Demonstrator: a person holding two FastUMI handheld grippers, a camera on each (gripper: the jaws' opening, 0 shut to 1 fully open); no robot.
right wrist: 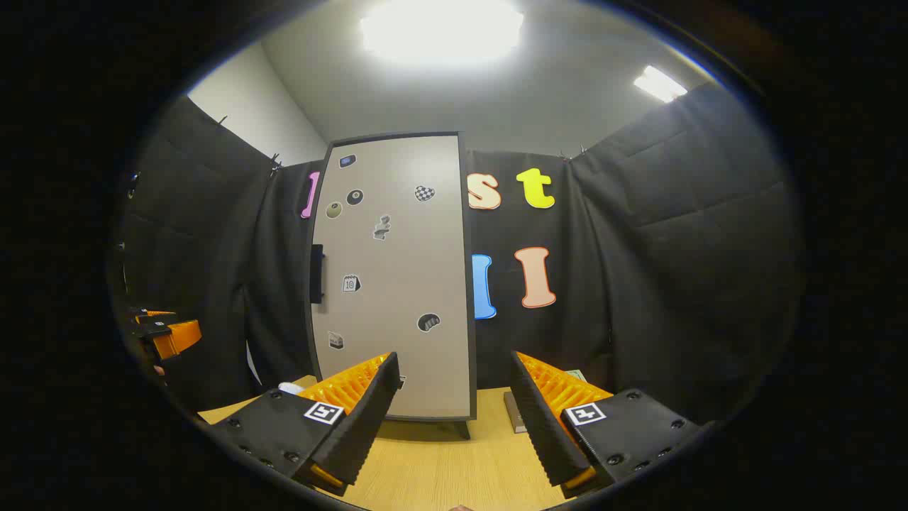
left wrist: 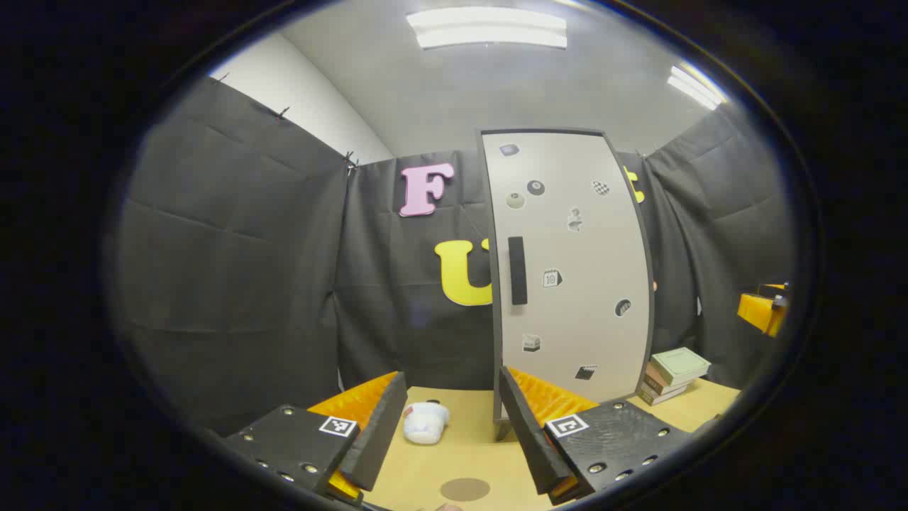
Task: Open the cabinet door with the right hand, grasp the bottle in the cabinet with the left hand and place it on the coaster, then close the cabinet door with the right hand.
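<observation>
In the left gripper view, the left gripper point(left wrist: 452, 426) hangs over the pale wooden table point(left wrist: 468, 454), its fingers spread wide and holding nothing. Far ahead stands the tall grey cabinet point(left wrist: 571, 270), its door shut, with a black bar handle point(left wrist: 517, 270) on the left edge. A round brown coaster point(left wrist: 464, 489) lies near; a white crumpled object point(left wrist: 425, 422) lies beyond it. Stacked books point(left wrist: 672, 375) sit right.

In the right gripper view, the right gripper point(right wrist: 454, 419) is likewise released and empty, facing the cabinet from the right. The left gripper appears far left.

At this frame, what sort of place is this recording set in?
Likely a staged recording booth, not a real home: black cloth walls hang on every side, a lone sticker-covered cabinet stands on a wooden table, and ceiling strip lights shine overhead.
</observation>
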